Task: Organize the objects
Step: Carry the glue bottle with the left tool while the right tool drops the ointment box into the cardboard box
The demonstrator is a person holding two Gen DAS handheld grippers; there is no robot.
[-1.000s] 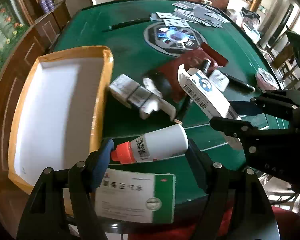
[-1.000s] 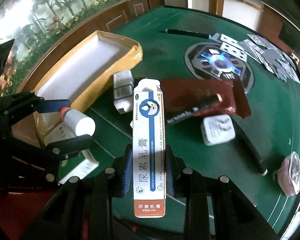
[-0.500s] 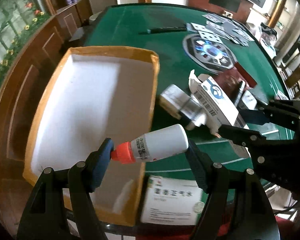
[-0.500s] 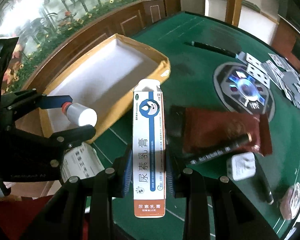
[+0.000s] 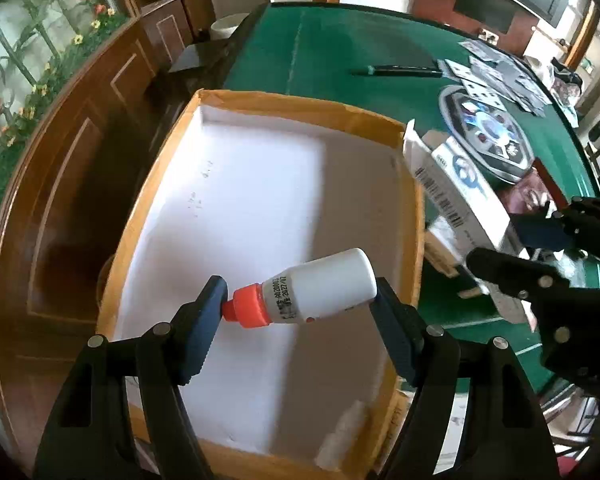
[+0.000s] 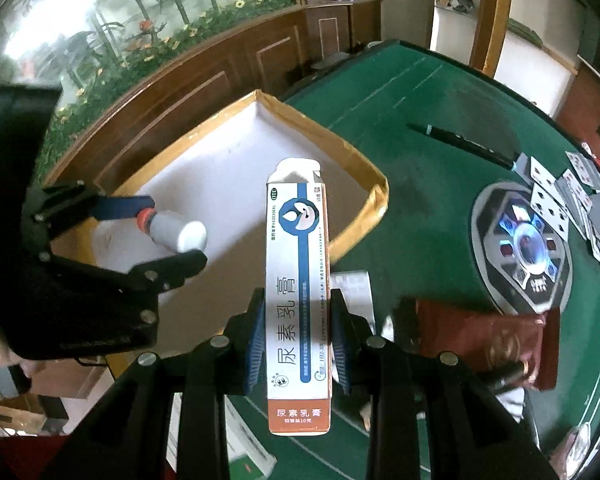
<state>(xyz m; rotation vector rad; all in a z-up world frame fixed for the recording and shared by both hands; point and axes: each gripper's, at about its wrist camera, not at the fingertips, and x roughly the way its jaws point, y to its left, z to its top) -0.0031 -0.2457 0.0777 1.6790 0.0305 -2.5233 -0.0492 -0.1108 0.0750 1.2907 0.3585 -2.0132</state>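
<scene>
One bottle [image 5: 320, 289], one carton [image 6: 299, 276], one tray [image 5: 414, 208].

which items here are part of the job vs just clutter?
In play:
- left gripper holding white bottle
- right gripper holding ointment carton
- cardboard tray

Clutter:
- playing cards
- black pen
- red pouch
</scene>
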